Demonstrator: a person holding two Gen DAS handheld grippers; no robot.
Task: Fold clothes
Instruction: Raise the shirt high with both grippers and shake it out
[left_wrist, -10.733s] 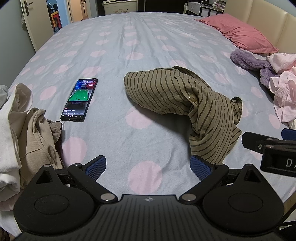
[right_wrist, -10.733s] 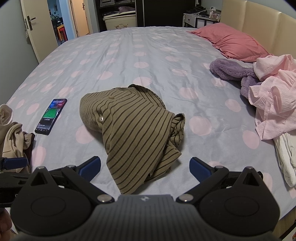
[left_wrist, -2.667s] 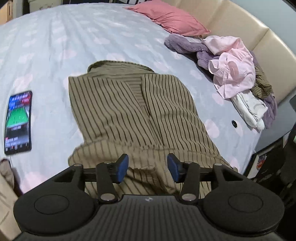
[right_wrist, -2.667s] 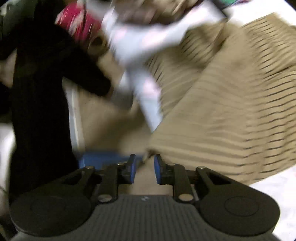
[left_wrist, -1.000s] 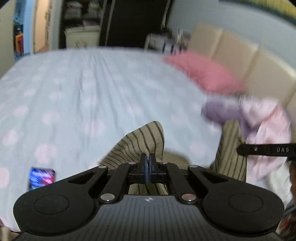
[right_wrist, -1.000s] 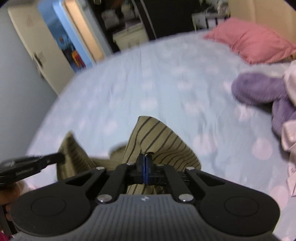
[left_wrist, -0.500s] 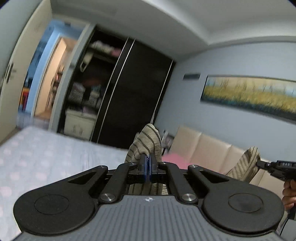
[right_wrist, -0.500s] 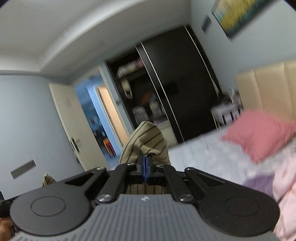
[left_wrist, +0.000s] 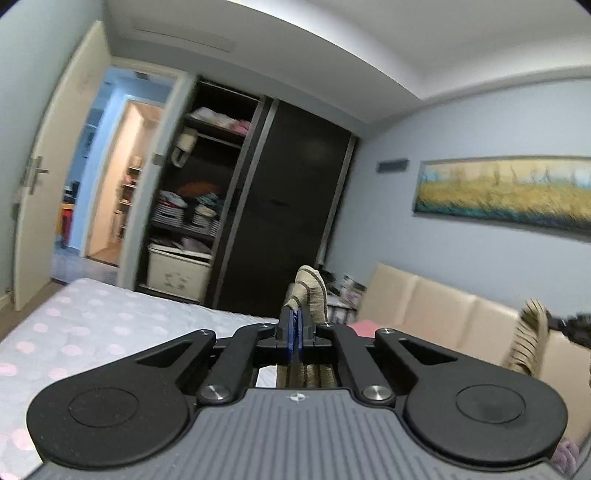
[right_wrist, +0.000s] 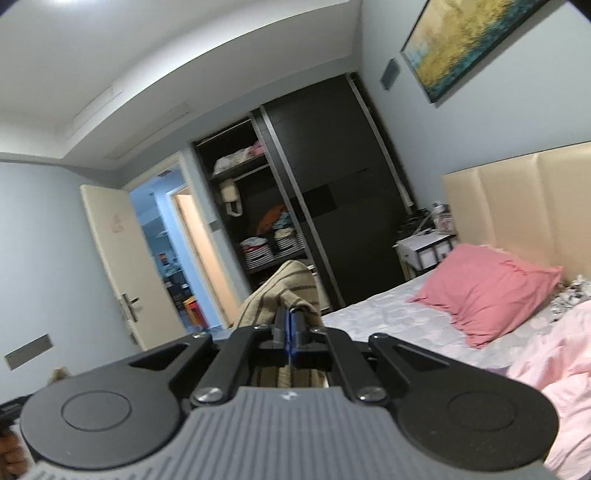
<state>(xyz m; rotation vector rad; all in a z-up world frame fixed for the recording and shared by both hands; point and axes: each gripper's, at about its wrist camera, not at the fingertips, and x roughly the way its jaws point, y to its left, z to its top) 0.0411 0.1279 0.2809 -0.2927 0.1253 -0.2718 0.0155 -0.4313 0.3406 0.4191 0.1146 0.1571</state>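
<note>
Left wrist view shows our left gripper (left_wrist: 294, 325) clenched on a fold of the olive-tan shirt with dark stripes (left_wrist: 309, 291); the blue pads are pressed together and the cloth stands up just beyond them and hangs below them. We hold it raised above the bed with the pale sheet dotted with pink circles (left_wrist: 92, 317), which lies at the near left. At the right edge, another part of the same shirt shows in front of the cream padded headboard (left_wrist: 436, 306), beside a dark blurred shape.

From the right wrist view, our right gripper (right_wrist: 291, 330) is also clenched on the striped shirt (right_wrist: 284, 286), with cloth bunched over the pads. Far behind are the dark wardrobe with open shelves (right_wrist: 332, 184) and the open white door (right_wrist: 122, 266). On the right lie the pink pillow (right_wrist: 487, 288) and, nearer, a pale pink garment (right_wrist: 561, 365).
</note>
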